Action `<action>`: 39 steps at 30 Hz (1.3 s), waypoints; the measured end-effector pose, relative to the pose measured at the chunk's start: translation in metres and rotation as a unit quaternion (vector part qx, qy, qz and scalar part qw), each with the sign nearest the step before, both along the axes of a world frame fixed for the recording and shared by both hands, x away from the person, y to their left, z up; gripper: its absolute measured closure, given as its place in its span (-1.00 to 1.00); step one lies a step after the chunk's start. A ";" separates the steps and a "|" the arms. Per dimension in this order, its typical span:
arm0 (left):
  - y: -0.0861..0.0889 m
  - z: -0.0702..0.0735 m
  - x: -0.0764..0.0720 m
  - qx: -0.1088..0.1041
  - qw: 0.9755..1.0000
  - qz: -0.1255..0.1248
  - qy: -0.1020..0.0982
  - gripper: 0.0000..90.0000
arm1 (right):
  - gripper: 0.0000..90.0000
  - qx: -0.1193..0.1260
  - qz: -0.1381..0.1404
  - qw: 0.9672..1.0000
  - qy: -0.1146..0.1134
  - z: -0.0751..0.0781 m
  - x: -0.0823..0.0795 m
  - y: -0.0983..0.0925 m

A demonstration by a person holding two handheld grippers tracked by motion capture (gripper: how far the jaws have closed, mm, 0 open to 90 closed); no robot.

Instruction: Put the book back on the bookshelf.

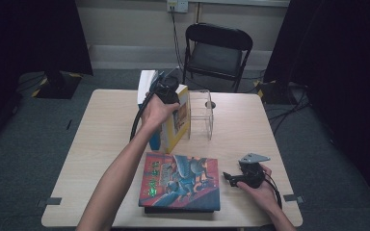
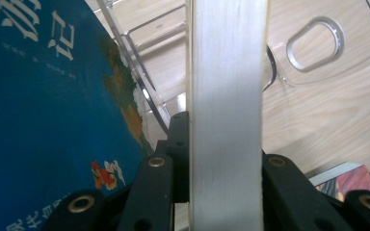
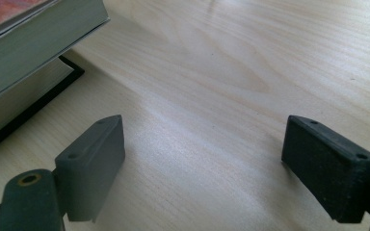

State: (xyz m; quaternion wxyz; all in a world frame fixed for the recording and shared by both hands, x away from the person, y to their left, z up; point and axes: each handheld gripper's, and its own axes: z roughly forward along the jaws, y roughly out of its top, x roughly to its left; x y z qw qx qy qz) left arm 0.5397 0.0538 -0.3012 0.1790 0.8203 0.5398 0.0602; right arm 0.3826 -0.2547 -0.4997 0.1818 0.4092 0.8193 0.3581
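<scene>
book (image 1: 179, 122) | yellow cover, white page edge | upright on table | beside clear stand

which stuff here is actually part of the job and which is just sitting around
In the job:
left gripper, shut on the yellow book
blue book standing beside it
clear book stand
stacked books lying flat

Just lying about:
right gripper, open, resting on the table
folding chair

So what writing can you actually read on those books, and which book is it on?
"记": large white Chinese character on the blue book cover in the left gripper view; the character left of it is cut off.
Small white characters at that cover's bottom edge: too cropped to read.
Green characters on the flat-lying book in the high view: too small to read.
Yellow-covered book: no writing can be read.
</scene>
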 end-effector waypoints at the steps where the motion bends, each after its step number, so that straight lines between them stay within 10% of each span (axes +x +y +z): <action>1: 0.000 0.000 0.000 0.000 1.000 0.000 0.000 0.68 | -0.67 0.000 0.000 1.000 0.000 0.000 0.000 0.000; 18: -0.002 0.009 0.038 -0.013 0.999 0.046 -0.024 0.68 | -0.67 0.000 0.002 1.000 0.000 0.000 0.000 0.000; 39: -0.012 -0.001 0.038 -0.016 0.999 0.040 -0.034 0.52 | -0.67 0.001 0.005 1.000 0.002 0.000 -0.001 0.000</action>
